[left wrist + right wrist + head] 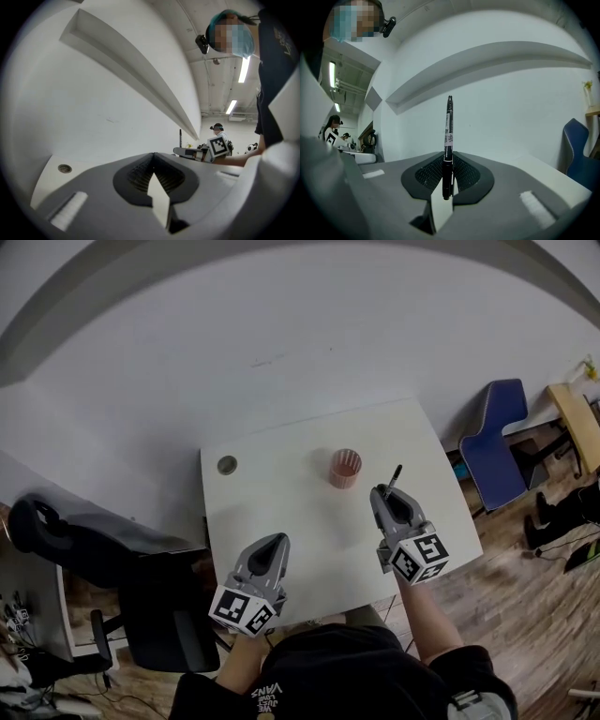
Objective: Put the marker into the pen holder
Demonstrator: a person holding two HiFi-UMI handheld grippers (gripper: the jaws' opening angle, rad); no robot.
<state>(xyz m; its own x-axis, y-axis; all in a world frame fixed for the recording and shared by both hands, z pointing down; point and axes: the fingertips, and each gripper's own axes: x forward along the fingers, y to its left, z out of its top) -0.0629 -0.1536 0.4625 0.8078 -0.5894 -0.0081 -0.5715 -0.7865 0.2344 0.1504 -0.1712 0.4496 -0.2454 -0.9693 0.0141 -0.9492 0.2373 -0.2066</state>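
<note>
Idling with left gripper (277, 542) pressed together on nothing, above table (281, 486). Carrying step, apparently: holder (345, 468) upright mid-table, near marker (395, 477) pinched upright in right gripper (384, 494). Next: shift left over holder, lower, release.

Only one word can be read: "VANS", in white letters on the person's black shirt (267, 692), and it stands upside down in the head view. The smaller white lines printed next to it are too small to read with certainty. The marker (448, 136) has a pale label with dark print around its barrel, but the characters cannot be made out. The left cube (246, 608) on the left hand-held gripper (274, 545) and the right cube (420, 559) on the right hand-held gripper (389, 493) show black-and-white square patterns, with no letters or numbers.
</note>
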